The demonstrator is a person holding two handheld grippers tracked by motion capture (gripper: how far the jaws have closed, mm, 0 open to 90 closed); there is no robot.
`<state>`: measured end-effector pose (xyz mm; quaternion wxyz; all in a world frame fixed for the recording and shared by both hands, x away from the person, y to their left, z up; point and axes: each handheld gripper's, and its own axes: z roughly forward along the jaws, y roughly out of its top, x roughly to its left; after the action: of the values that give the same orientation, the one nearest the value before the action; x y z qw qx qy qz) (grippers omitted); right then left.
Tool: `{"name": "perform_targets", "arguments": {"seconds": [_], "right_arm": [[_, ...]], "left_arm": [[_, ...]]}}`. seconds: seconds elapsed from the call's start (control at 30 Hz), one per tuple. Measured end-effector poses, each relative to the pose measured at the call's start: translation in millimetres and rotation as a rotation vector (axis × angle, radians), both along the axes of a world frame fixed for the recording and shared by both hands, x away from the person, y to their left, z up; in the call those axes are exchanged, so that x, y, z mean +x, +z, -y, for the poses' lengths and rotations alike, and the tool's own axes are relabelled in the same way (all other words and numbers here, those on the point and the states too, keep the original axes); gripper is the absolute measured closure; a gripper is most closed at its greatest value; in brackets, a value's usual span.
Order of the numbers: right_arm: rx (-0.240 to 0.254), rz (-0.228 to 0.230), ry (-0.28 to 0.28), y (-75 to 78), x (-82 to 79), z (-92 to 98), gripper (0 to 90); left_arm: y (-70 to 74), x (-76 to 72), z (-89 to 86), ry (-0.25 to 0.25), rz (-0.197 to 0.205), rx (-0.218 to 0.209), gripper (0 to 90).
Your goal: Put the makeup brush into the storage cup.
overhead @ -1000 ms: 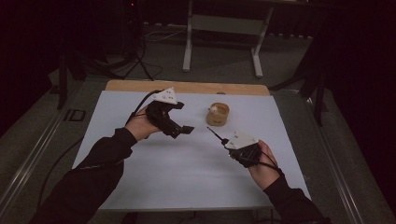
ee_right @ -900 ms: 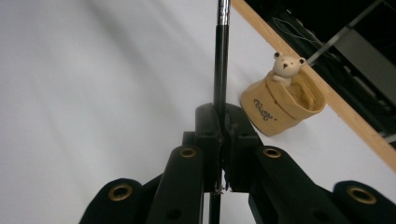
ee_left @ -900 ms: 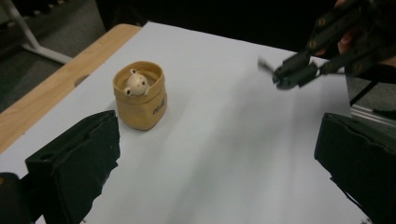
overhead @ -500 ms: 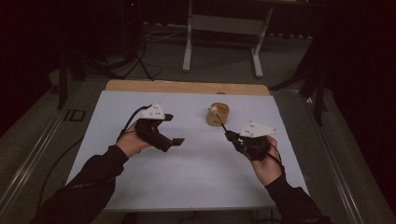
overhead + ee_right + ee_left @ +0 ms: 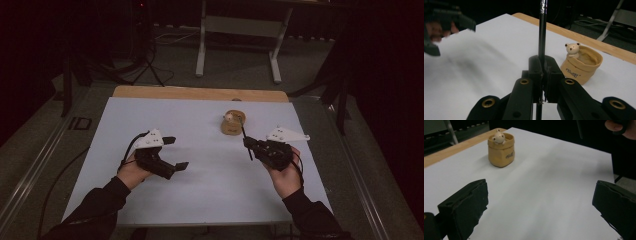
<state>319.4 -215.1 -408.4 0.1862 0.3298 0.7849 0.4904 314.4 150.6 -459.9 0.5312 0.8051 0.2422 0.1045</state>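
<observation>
the right gripper (image 5: 246,143) has its fingers clamped on a thin black pen (image 5: 542,30), just beside the tan pot (image 5: 233,124) with a small bear figure (image 5: 572,49) inside, near the counter's (image 5: 210,190) far edge. the left gripper (image 5: 177,152) hangs over the counter's left half, fingers spread wide, holding nothing.

One tan pot (image 5: 233,123) near the bench's (image 5: 200,200) far edge, with one small bear figure (image 5: 229,117) inside. One thin black stick (image 5: 244,137). Two tongs: left tongs (image 5: 176,153), right tongs (image 5: 247,143).
</observation>
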Motion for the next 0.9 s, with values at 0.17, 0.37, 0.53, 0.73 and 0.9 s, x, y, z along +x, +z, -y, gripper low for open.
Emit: {"name": "perform_targets", "arguments": {"seconds": [0.17,0.37,0.53,0.73,0.9], "right_arm": [[0.036,-0.032,-0.036,0.9,1.4,-0.8,85.9],[0.086,-0.041,-0.077,-0.1,-1.7,1.3,86.0],[0.108,-0.019,-0.084,4.7,-7.2,-2.7,86.0],[0.126,-0.014,-0.075,6.2,-7.3,-4.3,86.0],[0.119,-0.003,-0.064,6.2,-7.3,-6.8,86.0]], "left_arm": [[-9.3,-8.5,7.0,-0.019,-0.020,-0.081,0.4],[-14.0,-14.3,19.4,-0.023,-0.021,-0.111,0.4],[-10.6,-14.3,37.2,-0.025,-0.053,-0.116,0.4],[-5.7,-10.7,58.5,-0.048,-0.144,-0.083,0.4],[-5.1,-6.3,75.9,-0.073,-0.138,-0.089,0.5]]}}
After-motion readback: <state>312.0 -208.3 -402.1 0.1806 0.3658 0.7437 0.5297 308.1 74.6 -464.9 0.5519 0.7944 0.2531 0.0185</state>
